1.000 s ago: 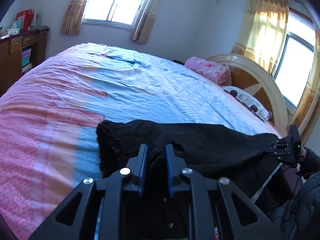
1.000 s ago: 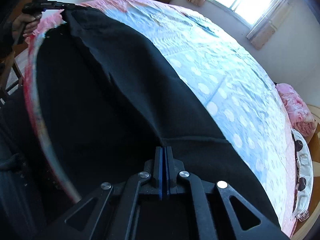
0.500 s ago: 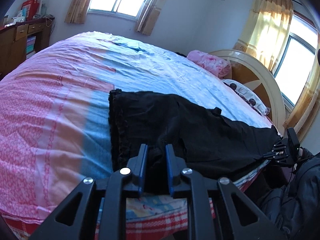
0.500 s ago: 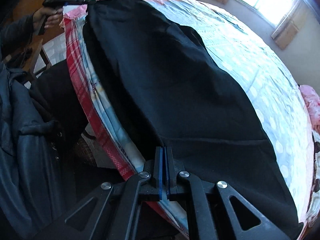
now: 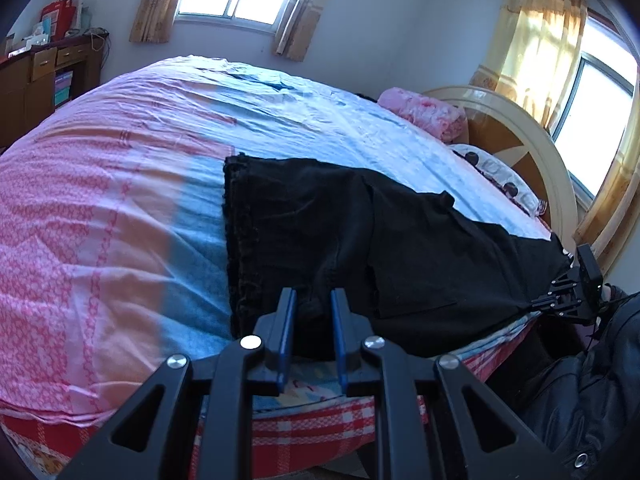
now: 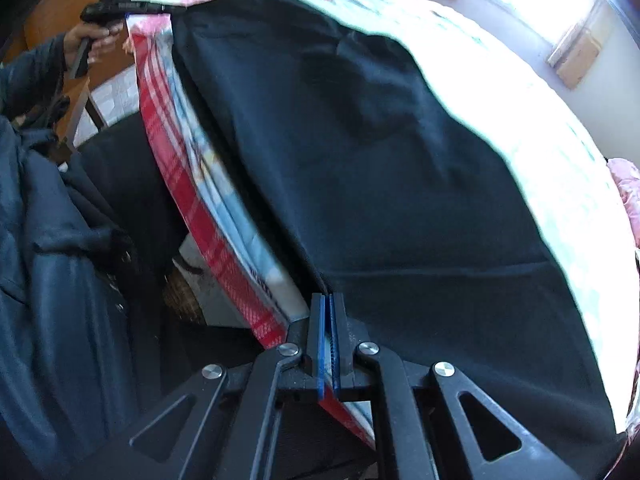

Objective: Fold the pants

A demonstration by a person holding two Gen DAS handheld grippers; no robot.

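Black pants (image 5: 360, 248) lie spread along the near edge of the bed, waistband to the left, legs running right. My left gripper (image 5: 312, 300) holds the waist end between its blue pads, which stand a thick fold apart. My right gripper (image 6: 329, 300) is shut on the edge of the leg end of the pants (image 6: 380, 168) at the mattress edge. It also shows in the left wrist view (image 5: 560, 292) at the far right, and the left gripper shows in the right wrist view (image 6: 132, 4) at top left.
The bed (image 5: 100, 220) has a pink and blue sheet and a red checked side (image 6: 188, 184). A pink pillow (image 5: 424, 110) and headboard (image 5: 532, 148) are at the right. A wooden cabinet (image 5: 36, 76) stands at left. My dark jacket (image 6: 52, 260) is beside the bed.
Both grippers have pulled the pants down and toward the near edge of the bed. The pants now lie flat and stretched on the sheet, with more of the mattress side in view.
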